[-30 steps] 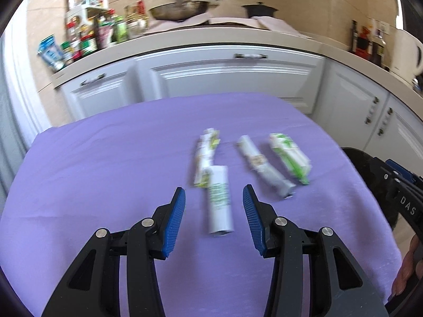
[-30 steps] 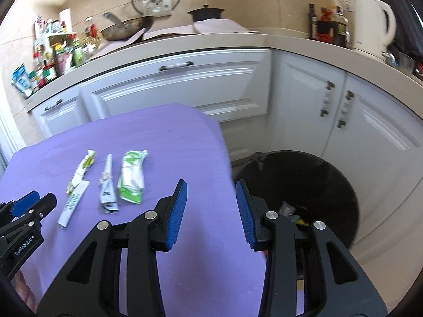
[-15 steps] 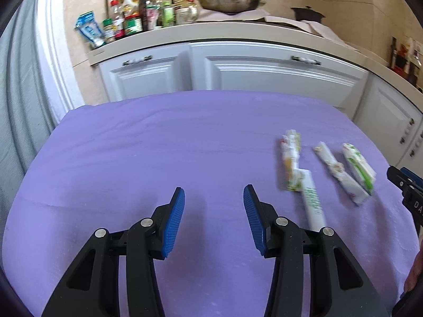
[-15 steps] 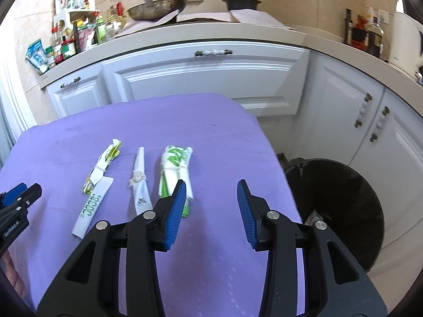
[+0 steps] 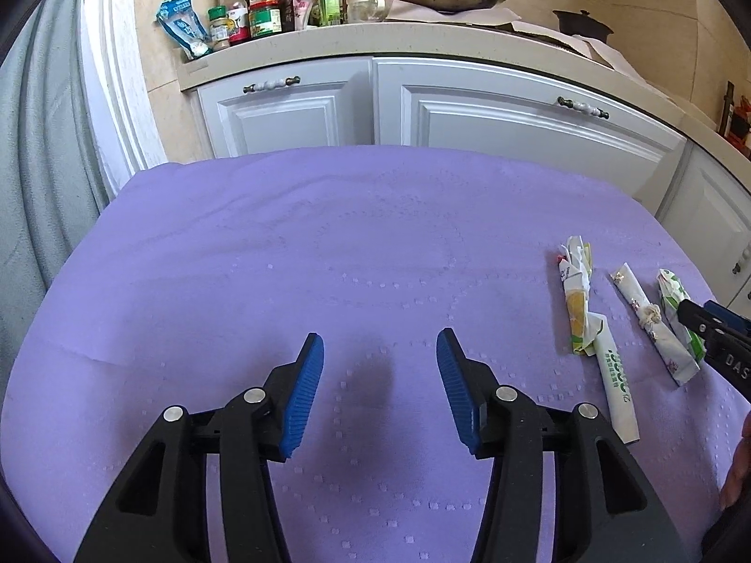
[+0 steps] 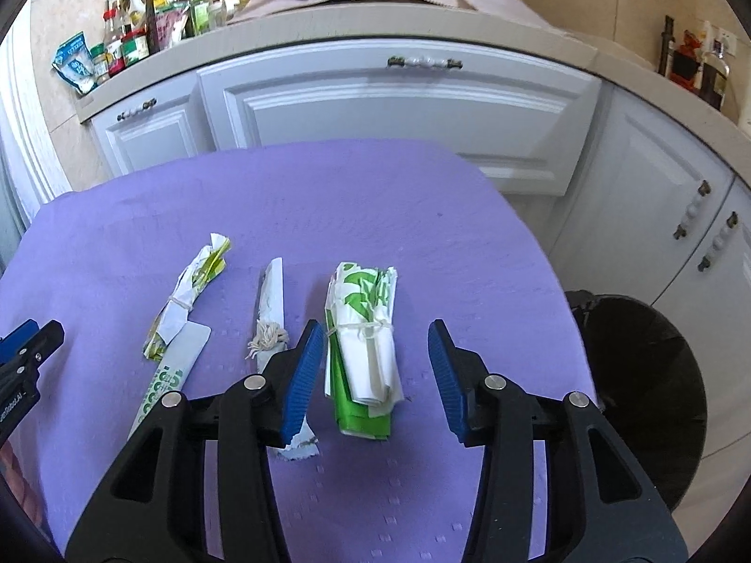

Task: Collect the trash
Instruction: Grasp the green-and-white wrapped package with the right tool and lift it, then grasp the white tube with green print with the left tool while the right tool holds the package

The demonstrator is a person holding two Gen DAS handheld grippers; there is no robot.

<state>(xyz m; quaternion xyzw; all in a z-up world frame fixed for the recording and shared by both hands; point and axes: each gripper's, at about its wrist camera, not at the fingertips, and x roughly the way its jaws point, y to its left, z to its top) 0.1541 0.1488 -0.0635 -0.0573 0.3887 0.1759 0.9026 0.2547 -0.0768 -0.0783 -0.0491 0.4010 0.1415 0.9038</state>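
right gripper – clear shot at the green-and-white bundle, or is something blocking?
Probably yes. The right gripper is open with the green-and-white bundle lying lengthwise between its fingers, nothing on top. The string-tied wrapper lies close beside the left finger and might get nudged.

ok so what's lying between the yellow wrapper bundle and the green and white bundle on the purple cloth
In the right wrist view, one thin white wrapper tied with string lies between the yellow bundle and the green and white bundle.
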